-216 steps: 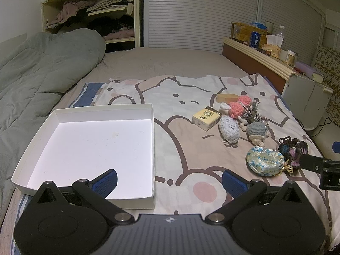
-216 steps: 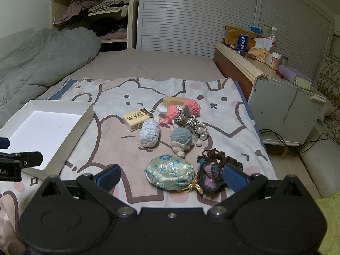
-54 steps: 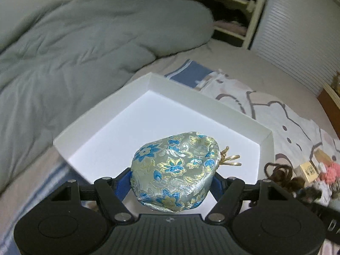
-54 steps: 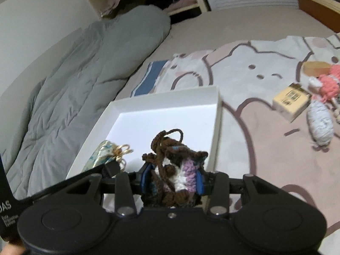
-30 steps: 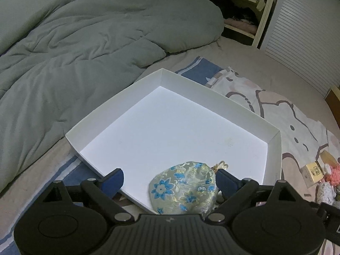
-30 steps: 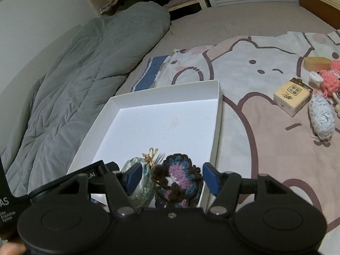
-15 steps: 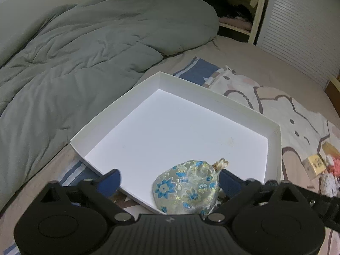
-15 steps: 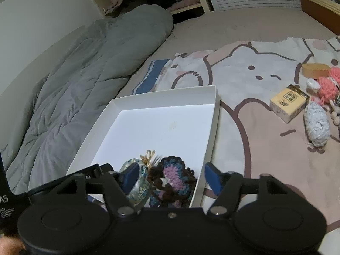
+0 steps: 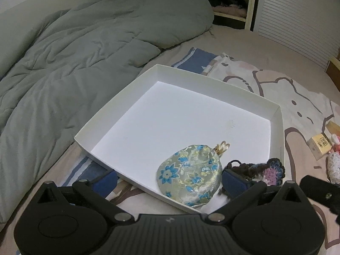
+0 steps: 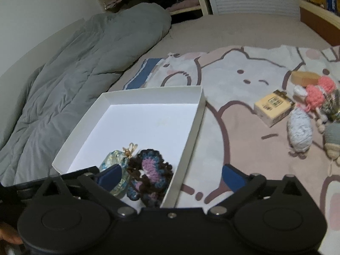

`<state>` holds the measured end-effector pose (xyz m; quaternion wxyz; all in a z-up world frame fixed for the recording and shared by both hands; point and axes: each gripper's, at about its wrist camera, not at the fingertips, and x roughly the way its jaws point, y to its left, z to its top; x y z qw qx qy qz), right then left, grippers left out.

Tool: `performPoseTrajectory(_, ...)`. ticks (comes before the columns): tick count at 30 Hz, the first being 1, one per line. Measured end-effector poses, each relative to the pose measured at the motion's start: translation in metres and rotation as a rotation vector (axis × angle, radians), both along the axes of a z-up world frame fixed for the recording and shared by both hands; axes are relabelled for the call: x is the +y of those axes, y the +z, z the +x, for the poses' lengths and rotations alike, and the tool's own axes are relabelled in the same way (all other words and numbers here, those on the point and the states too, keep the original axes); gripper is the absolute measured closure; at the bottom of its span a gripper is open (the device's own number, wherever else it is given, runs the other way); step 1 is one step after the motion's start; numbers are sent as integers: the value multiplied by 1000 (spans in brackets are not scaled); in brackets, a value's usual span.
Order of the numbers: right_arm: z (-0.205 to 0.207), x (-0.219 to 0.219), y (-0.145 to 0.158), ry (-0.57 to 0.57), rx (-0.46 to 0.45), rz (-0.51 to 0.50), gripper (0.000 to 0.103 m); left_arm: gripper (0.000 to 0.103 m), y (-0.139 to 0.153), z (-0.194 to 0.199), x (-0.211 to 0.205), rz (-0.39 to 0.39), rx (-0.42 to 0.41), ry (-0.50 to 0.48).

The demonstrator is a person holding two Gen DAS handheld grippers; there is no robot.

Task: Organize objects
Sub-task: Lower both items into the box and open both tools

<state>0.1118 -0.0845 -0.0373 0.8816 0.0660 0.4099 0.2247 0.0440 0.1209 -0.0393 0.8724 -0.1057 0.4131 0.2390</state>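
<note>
With both pouches now lying in the near right corner of the white box (image 9: 276,127), I have the left gripper (image 9: 170,180) spread wide and empty, its jaws having just opened off the floral brocade pouch (image 9: 189,182), which sits between them untouched. My right gripper (image 10: 172,176) has likewise just been opening and stands at full spread, holding nothing; the crocheted pouch (image 10: 148,174) rests against the brocade one, hard by the box wall. The risk I see is in backing out: the right gripper's fingers straddle that box wall, so a careless lift could catch the rim and tip or drag the light box. The crochet's loose yarn could also snag a finger (image 10: 110,176). Still waiting on the cat-print blanket (image 10: 233,74) are the small yellow carton (image 10: 273,106), the grey yarn ball (image 10: 299,130) and the pink crocheted toy (image 10: 316,94)
</note>
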Motion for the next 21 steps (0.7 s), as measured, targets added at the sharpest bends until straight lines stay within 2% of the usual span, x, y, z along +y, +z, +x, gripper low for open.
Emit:
performPoseTrajectory(8,-1,-16,7,-22,-29,-46,0,0,7,-4,-1,-21,-40,-16)
performPoseTrajectory(21,-6,-54,31,-19,-91,-90,0,0,28,-2,-25,21,-99,-109)
